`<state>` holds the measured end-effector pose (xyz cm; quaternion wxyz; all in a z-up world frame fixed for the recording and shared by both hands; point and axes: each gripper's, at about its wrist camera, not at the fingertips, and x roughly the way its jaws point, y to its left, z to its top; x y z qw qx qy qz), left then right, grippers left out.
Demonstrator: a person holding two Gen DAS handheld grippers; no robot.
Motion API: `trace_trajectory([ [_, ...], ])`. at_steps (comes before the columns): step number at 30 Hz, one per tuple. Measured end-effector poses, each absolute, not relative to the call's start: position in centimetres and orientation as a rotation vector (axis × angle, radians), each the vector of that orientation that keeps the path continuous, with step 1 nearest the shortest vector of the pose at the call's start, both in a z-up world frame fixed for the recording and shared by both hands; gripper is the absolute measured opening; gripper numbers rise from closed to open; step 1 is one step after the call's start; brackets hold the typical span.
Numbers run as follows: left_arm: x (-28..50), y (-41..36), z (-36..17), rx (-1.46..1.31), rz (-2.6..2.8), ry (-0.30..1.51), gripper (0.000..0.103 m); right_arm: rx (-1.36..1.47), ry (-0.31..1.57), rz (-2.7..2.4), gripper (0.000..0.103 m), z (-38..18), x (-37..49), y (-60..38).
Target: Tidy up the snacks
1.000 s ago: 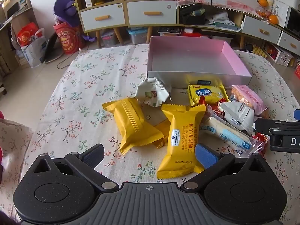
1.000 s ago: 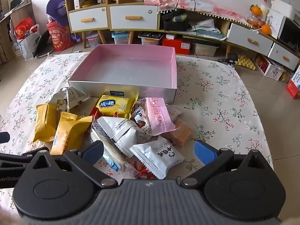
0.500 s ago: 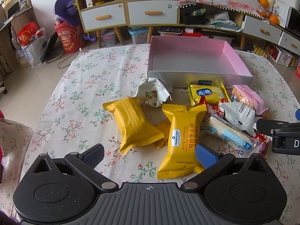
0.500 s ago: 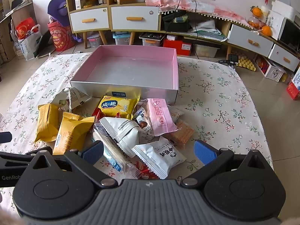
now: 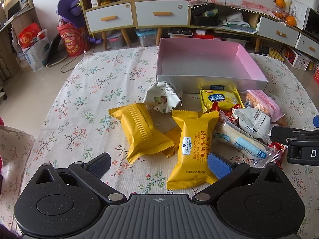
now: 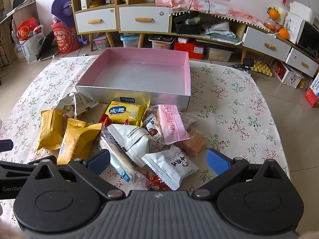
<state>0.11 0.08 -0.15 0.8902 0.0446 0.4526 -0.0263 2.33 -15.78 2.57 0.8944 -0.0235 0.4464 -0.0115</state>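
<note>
A heap of wrapped snacks lies on the flowered tablecloth in front of an empty pink box (image 5: pixel 201 62) (image 6: pixel 139 69). Nearest my left gripper (image 5: pixel 158 162) is a yellow waffle sandwich pack (image 5: pixel 192 147), with a second yellow pack (image 5: pixel 142 131) to its left. The left gripper is open, and its right pad overlaps the waffle pack's edge. My right gripper (image 6: pixel 158 162) is open above a white pack with black characters (image 6: pixel 171 166) and a white pillow pack (image 6: pixel 133 139). A pink pack (image 6: pixel 170 123) and a yellow cracker bag (image 6: pixel 125 112) lie nearer the box.
The right gripper's body (image 5: pixel 299 142) shows at the right edge of the left wrist view. The cloth-covered table (image 6: pixel 239 103) has bare room on both sides of the heap. Cabinets (image 6: pixel 143 20), bags and storage bins stand on the floor behind.
Both views have shifted slightly; the right gripper has edged forward toward the heap. Both grippers stay open and no snack has moved.
</note>
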Motion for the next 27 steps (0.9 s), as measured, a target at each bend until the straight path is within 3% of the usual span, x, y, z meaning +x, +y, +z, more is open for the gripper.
trace_trajectory([
  [27, 0.8, 1.0, 0.3, 0.068, -0.082, 0.927, 0.103, -0.054, 0.931, -0.039, 0.103, 2.5, 2.5, -15.7],
])
